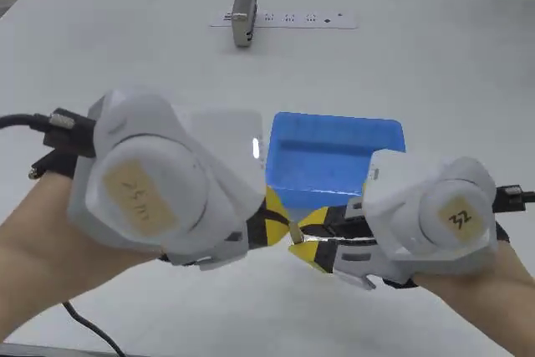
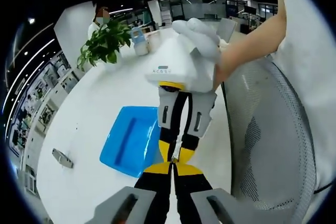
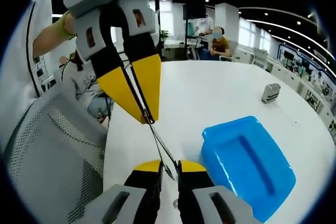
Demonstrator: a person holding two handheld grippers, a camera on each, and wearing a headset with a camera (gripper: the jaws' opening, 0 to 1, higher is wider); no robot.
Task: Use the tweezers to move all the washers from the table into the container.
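Both sets of fingers narrow: L gripper clamps tweezers, R gripper maybe too.

Bare table surrounds the container; power strip far behind.

Two grippers, left gripper and right gripper, one pair of tweezers, one blue container, one power strip, one potted plant

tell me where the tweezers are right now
In the right gripper view the tweezers run from the yellow jaws of the left hand-held gripper down to the right hand-held gripper, just left of the blue container.
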